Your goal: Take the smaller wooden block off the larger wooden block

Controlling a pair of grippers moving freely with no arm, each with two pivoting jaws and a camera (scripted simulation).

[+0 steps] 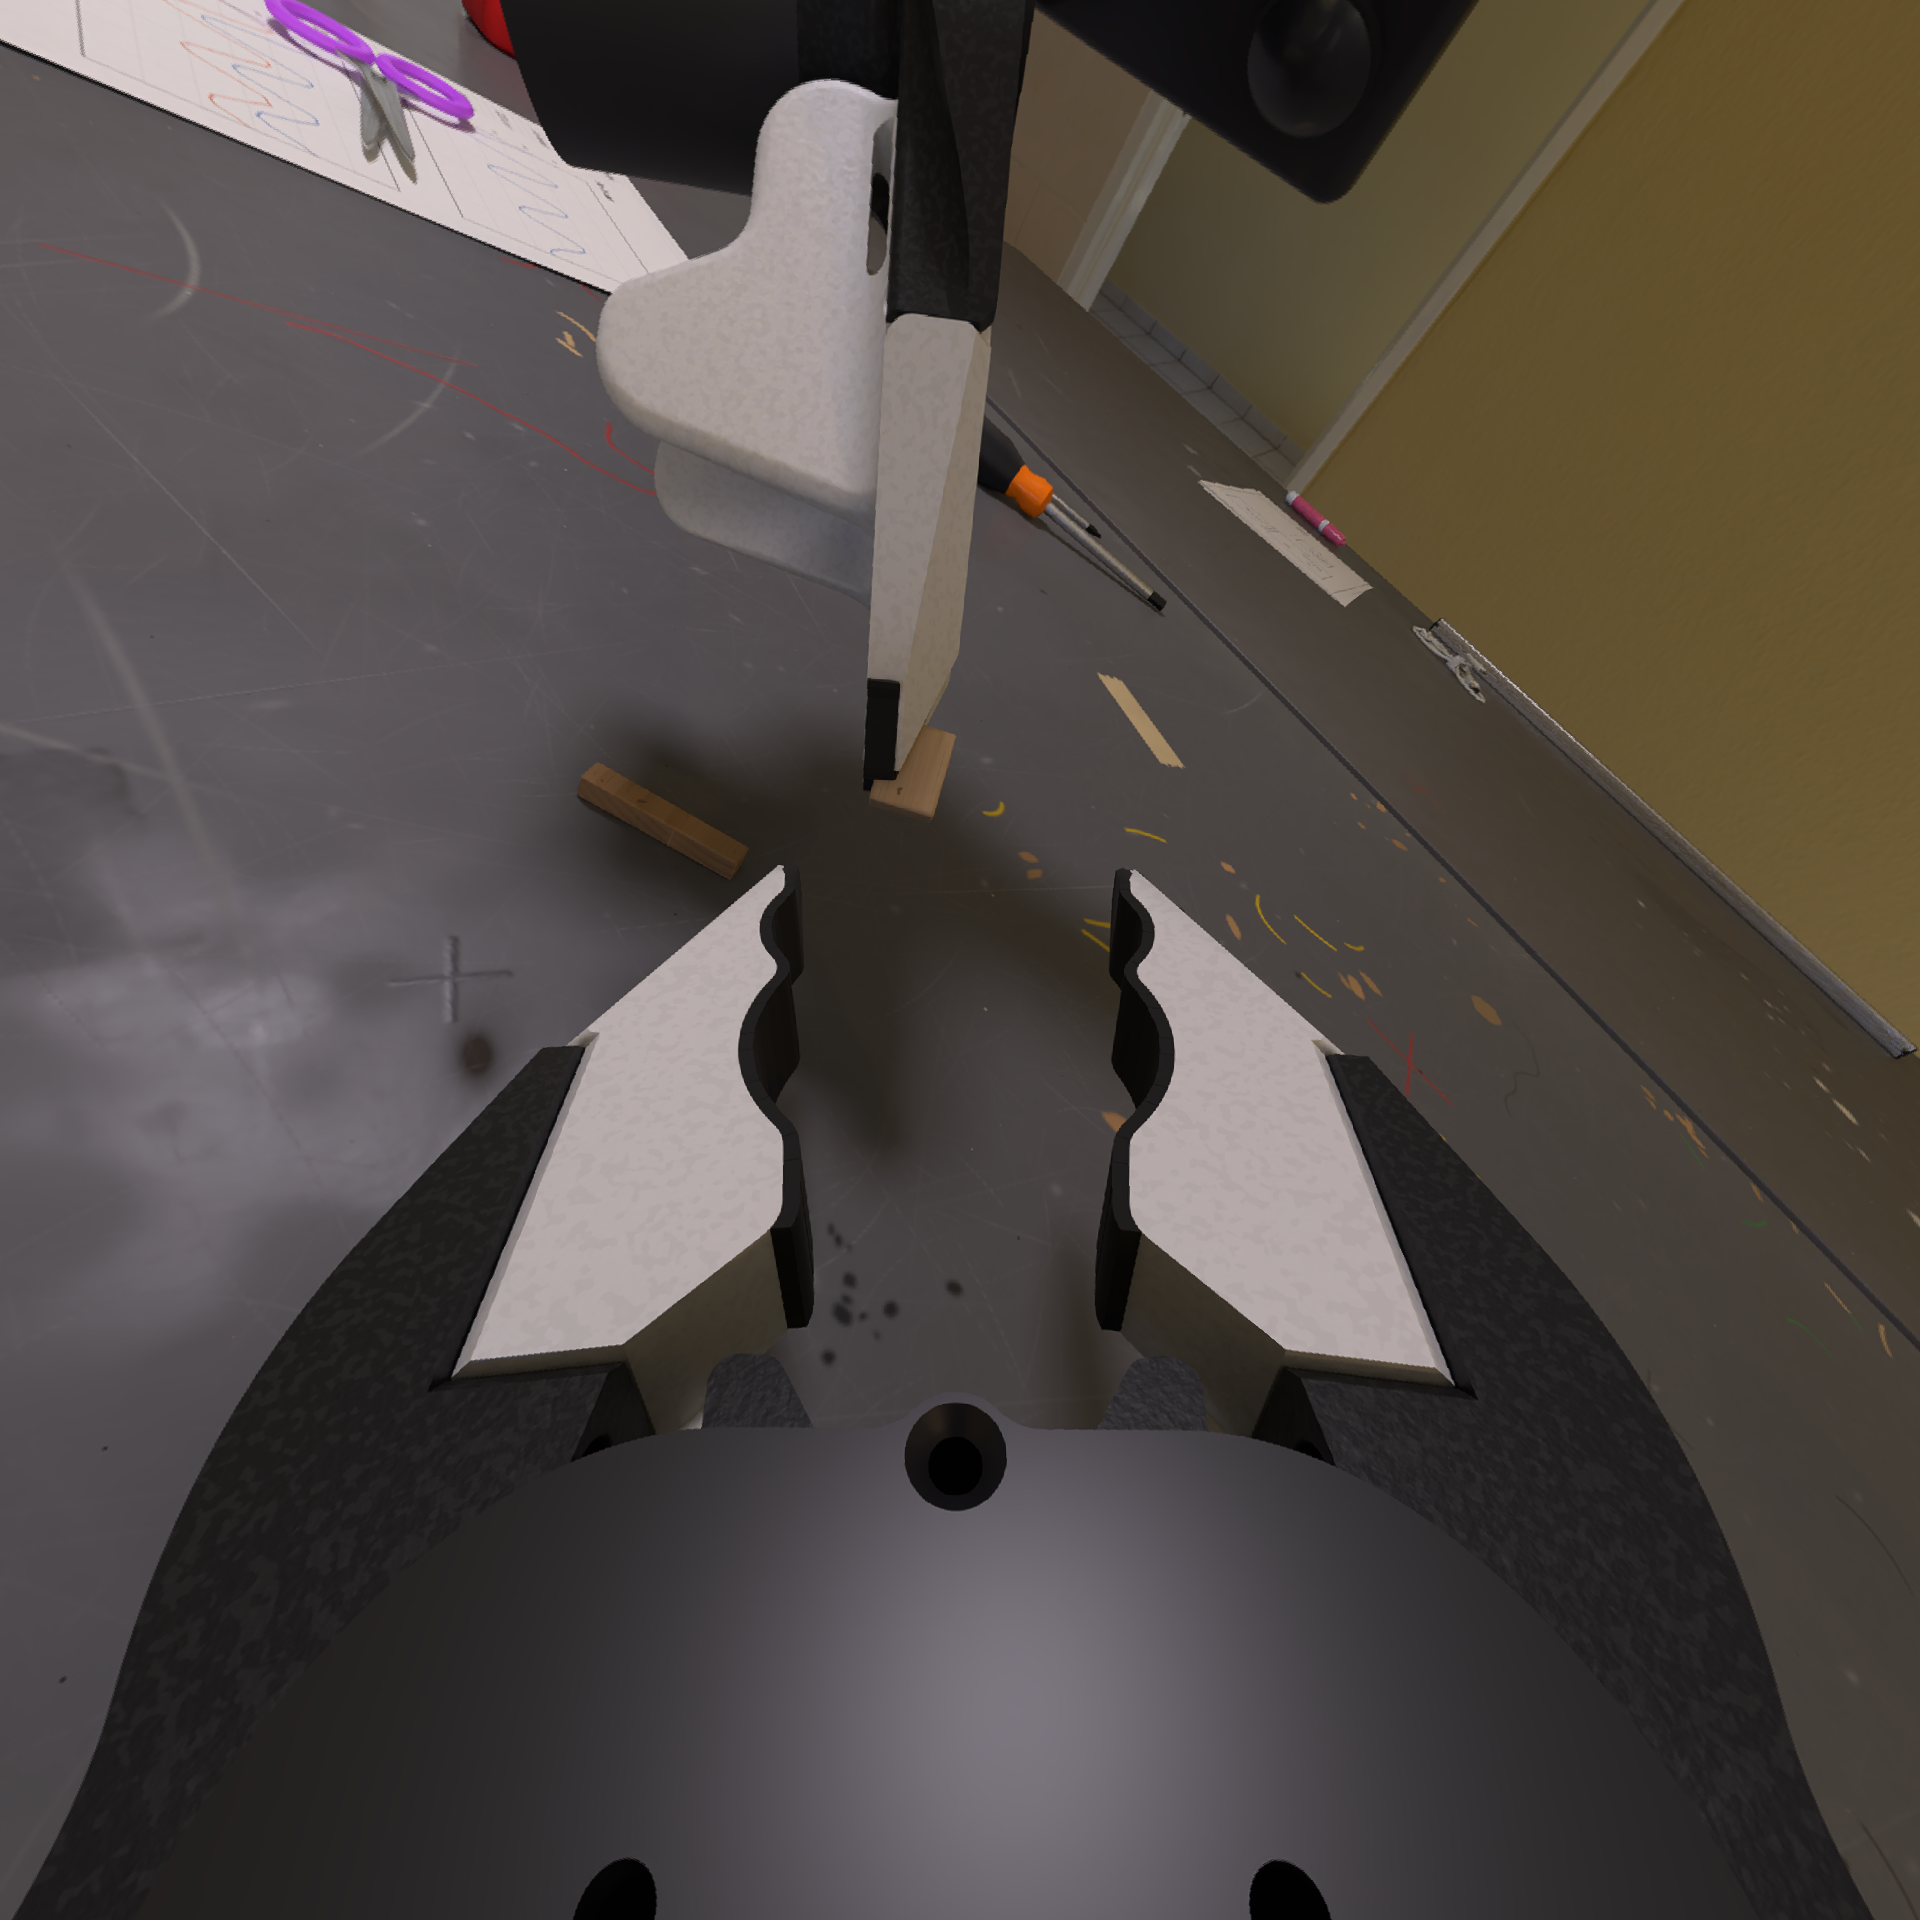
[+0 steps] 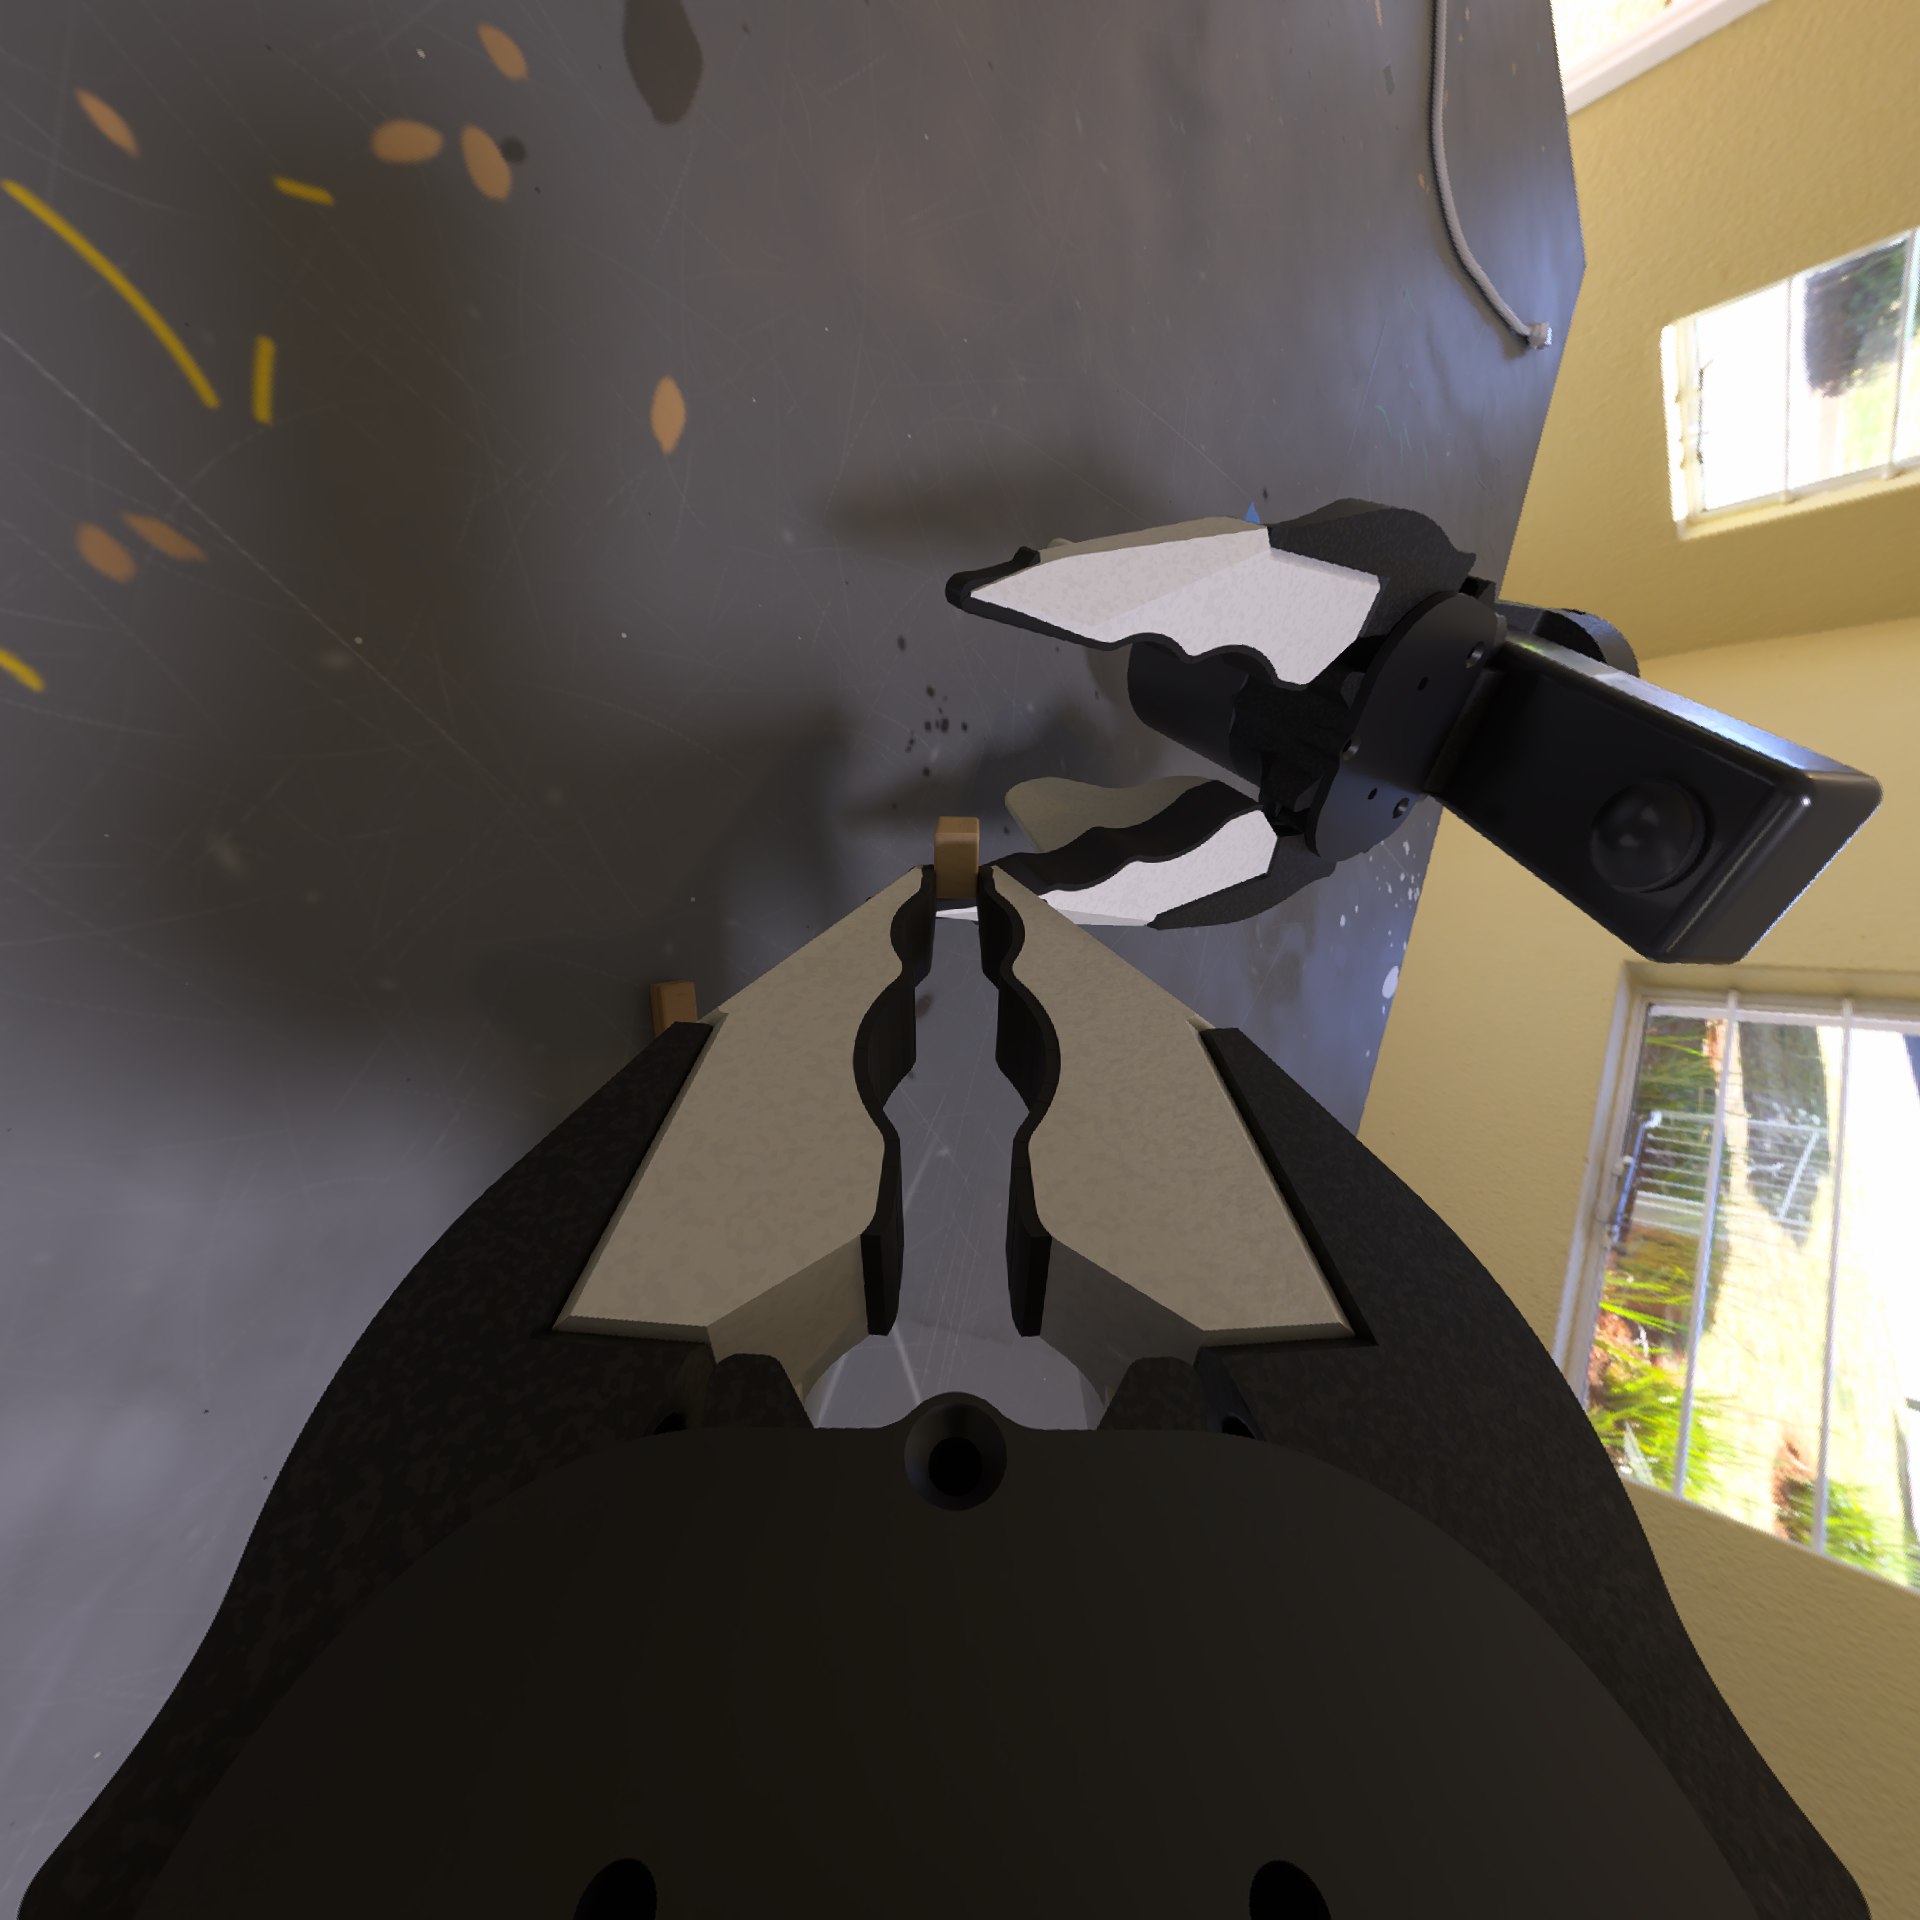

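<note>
My right gripper (image 2: 956,881) is shut on the smaller wooden block (image 2: 956,854), which is pinched at its fingertips. In the left wrist view that gripper comes down from above, and the small block (image 1: 920,779) sits at its tip just over the dark table. The larger wooden block (image 1: 660,821) lies flat on the table to the left of it, apart from it. One end of the larger block shows in the right wrist view (image 2: 673,1006). My left gripper (image 1: 956,883) is open and empty, a little short of both blocks.
Purple scissors (image 1: 369,73) lie on a sheet of paper (image 1: 499,177) at the far left. An orange-collared screwdriver (image 1: 1029,490), a pink marker (image 1: 1317,520) and a paper slip (image 1: 1283,540) lie far right, near the table edge (image 1: 1662,852) and a yellow wall.
</note>
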